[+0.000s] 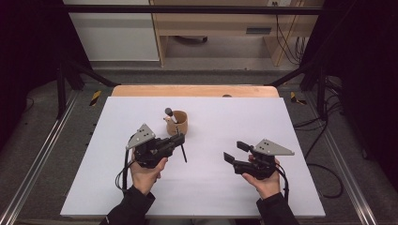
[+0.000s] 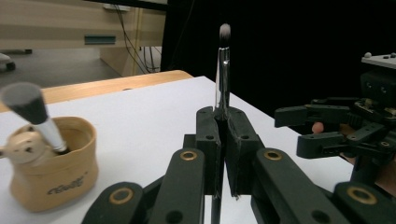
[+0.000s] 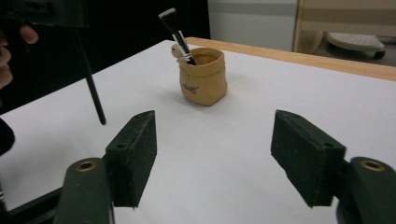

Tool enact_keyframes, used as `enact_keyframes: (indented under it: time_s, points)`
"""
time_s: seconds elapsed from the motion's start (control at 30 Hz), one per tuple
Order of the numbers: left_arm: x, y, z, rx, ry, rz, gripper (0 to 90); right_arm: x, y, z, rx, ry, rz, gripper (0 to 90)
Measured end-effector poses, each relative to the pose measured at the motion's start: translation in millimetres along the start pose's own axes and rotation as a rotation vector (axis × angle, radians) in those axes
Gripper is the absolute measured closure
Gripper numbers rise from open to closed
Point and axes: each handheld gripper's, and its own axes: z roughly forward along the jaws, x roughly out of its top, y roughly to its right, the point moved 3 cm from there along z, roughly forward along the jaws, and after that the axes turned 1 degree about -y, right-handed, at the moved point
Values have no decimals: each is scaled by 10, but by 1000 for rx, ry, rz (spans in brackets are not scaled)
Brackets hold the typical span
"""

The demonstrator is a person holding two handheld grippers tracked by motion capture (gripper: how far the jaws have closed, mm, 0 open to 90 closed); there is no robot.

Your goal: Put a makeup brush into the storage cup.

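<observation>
**A:** What's on the table?

**B:** A white table [image 1: 211, 187] seen from above, with a person's two hands coming in from the bottom edge, each holding a black two-jaw gripper. A little above centre sits a small tan pouch [image 1: 179, 123], standing upright, with a thick makeup brush [image 1: 169, 114] leaning out of it toward the upper left.

**A:** And the left gripper?

**B:** The left gripper [image 1: 178, 139] is left of centre, just below the pouch. Its jaws are pressed tight on a thin brush [image 2: 223, 70]. In the left gripper view that brush stands straight up at centre frame, pale bristle tip at the top, handle running down between the pads. From above, its dark handle pokes out below the jaws toward the lower right, clear of the pouch.

**A:** The right one?

**B:** The right gripper [image 1: 236, 152] is right of centre, well apart from the pouch. Its jaws stand wide apart with nothing between them, only bare table.
</observation>
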Motion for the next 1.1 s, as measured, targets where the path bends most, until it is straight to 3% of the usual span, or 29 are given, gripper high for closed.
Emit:
enact_keyframes:
  time_s: [0.27, 0.6, 1.1]
  points:
    - [86, -115, -140, 38, 5, 18, 849, -21, 86, -79, -32, -7, -13, 202]
    - [189, -200, -245, 73, 15, 33, 849, -81, 186, -248, -62, -14, 13, 78]
    - [362, -269, -279, 101, 30, 52, 849, -196, 355, -451, -156, -10, 29, 24]
